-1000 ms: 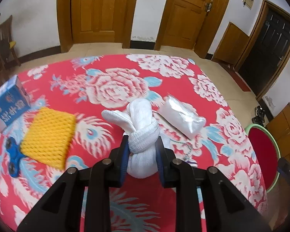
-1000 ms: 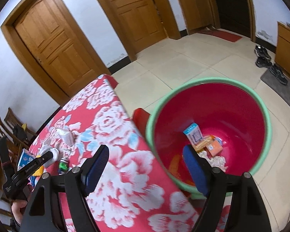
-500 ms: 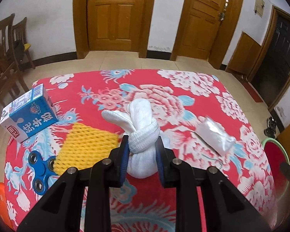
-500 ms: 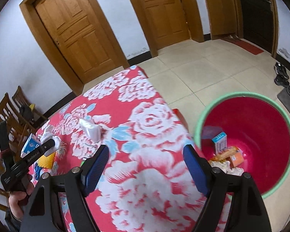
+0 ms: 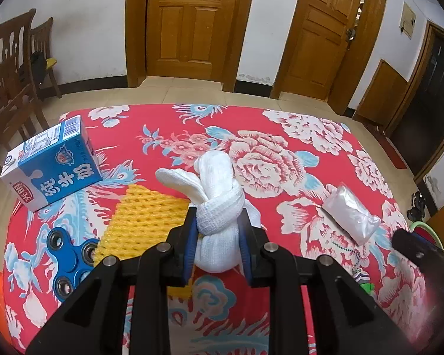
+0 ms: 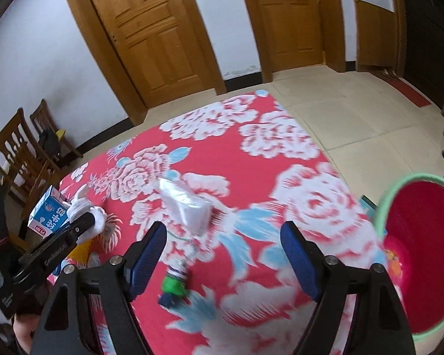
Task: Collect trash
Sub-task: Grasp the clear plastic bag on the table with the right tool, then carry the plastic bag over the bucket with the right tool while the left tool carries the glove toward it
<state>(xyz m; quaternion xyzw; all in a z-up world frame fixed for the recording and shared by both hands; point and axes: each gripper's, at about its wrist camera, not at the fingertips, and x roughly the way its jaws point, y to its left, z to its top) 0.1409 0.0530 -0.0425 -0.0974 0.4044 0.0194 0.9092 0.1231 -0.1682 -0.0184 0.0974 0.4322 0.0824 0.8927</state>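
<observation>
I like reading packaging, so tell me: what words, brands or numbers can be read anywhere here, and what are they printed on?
"纯牛奶": big white characters on the blue milk carton, upside down in the left wrist view.
Red brand patch on the carton's corner: too small to read.
Barcode and fine print on the carton's top: too small to read.
White lettering on the left gripper body, right wrist view: too blurred to read.
Nothing else bears text.

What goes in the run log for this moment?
left gripper: shut on knotted white cloth | right gripper: open, empty, above table | bin: at right
</observation>
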